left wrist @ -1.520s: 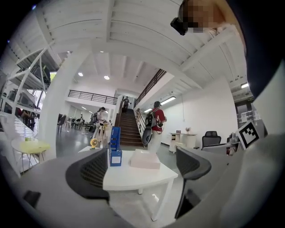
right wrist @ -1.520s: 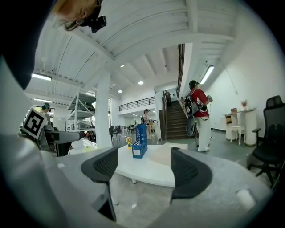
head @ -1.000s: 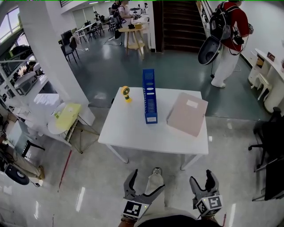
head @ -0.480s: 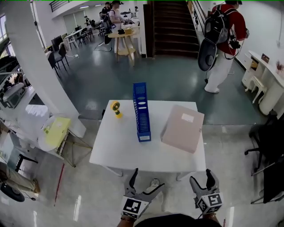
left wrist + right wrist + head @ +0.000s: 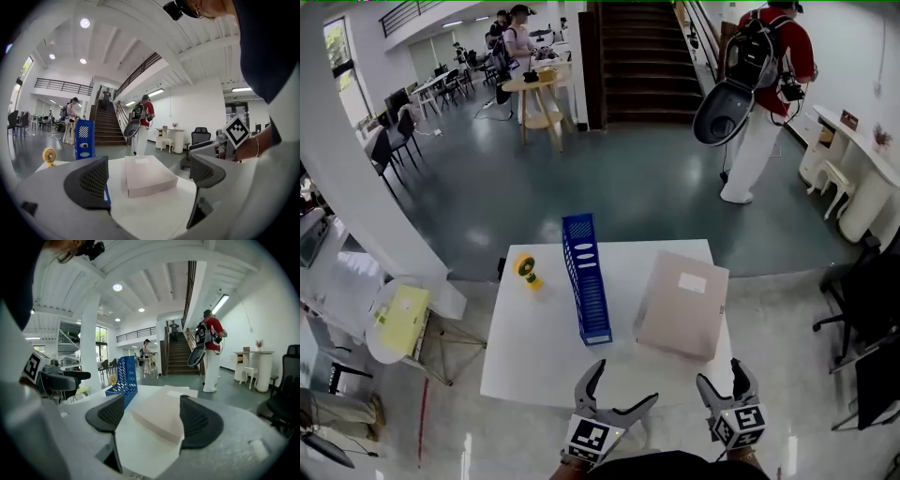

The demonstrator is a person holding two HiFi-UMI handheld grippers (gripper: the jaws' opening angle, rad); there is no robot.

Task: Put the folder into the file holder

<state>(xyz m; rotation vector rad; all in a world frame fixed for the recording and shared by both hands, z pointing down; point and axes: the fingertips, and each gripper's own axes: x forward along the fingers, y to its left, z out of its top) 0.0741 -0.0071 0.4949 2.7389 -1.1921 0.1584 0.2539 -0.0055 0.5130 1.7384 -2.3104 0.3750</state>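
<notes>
cut off: left tongs [image 5: 626, 381] body, bottom edge | unreadable: folder [image 5: 680, 314] label [image 5: 692, 282] | unclear: yellow object [image 5: 528, 270], perhaps fan

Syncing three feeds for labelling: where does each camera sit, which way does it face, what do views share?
Head view: on the person's head, steeply down at the table, folder and file holder; left gripper and right gripper at bottom.
Left gripper view: on the left gripper, between its open jaws at the folder; right gripper at right.
Right gripper view: on the right gripper, between its open jaws at the folder; left gripper at left.
Shared: folder and file holder, in all.
</notes>
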